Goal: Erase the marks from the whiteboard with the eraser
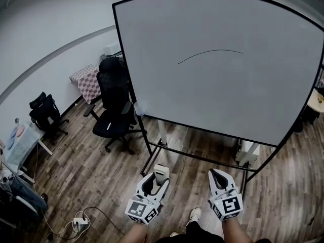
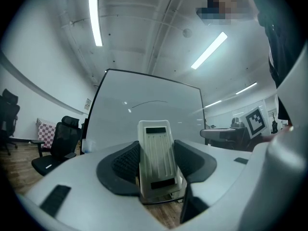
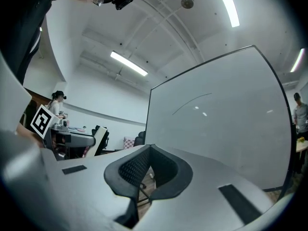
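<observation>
A large whiteboard (image 1: 217,65) on a black wheeled stand fills the upper half of the head view. One thin curved black mark (image 1: 210,53) crosses its upper middle; the same mark (image 2: 149,102) shows in the left gripper view and the mark (image 3: 192,102) in the right gripper view. My left gripper (image 1: 160,175) is held low in front of the board, shut on a pale ribbed eraser (image 2: 156,160) that stands upright between its jaws; the eraser (image 1: 161,173) shows in the head view too. My right gripper (image 1: 216,176) hangs beside it, shut with nothing in it.
A black office chair (image 1: 115,113) stands left of the board's stand, and another chair (image 1: 45,116) is farther left. A checkered table (image 1: 86,80) sits by the wall. A power strip with cables (image 1: 80,220) lies on the wooden floor. A desk (image 2: 226,136) stands to the right.
</observation>
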`<state>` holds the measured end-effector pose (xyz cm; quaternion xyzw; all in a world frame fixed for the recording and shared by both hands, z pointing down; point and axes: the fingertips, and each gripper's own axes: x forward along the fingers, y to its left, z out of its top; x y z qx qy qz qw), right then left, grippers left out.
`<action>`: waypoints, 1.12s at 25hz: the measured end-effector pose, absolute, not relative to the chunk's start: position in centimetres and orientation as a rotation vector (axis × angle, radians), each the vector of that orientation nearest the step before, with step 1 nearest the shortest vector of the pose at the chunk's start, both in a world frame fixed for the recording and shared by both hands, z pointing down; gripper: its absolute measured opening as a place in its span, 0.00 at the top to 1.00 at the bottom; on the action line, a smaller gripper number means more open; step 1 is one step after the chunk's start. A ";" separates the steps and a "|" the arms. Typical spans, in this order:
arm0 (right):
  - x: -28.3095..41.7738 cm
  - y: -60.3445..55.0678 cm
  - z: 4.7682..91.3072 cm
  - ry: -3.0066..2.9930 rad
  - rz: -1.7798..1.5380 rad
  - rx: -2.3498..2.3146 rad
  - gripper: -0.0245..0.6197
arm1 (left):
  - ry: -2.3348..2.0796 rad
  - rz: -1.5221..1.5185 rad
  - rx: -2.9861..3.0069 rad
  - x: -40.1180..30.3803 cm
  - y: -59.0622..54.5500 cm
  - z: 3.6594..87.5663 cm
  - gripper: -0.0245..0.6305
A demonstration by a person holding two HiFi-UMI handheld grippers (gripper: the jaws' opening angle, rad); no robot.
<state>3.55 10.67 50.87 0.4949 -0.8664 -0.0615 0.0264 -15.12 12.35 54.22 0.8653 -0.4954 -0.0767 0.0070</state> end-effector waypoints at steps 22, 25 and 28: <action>8.0 -8.9 46.6 -2.796 -0.320 1.425 0.93 | -1.737 -0.250 2.663 -12.6 -7.4 49.9 0.59; 8.9 -10.6 45.7 -2.799 -0.361 1.419 0.93 | -1.751 -0.275 2.650 -11.9 -9.4 49.7 0.59; 9.3 -12.1 44.6 -2.793 -0.413 1.417 0.93 | -1.746 -0.305 2.638 -11.4 -11.4 49.2 0.59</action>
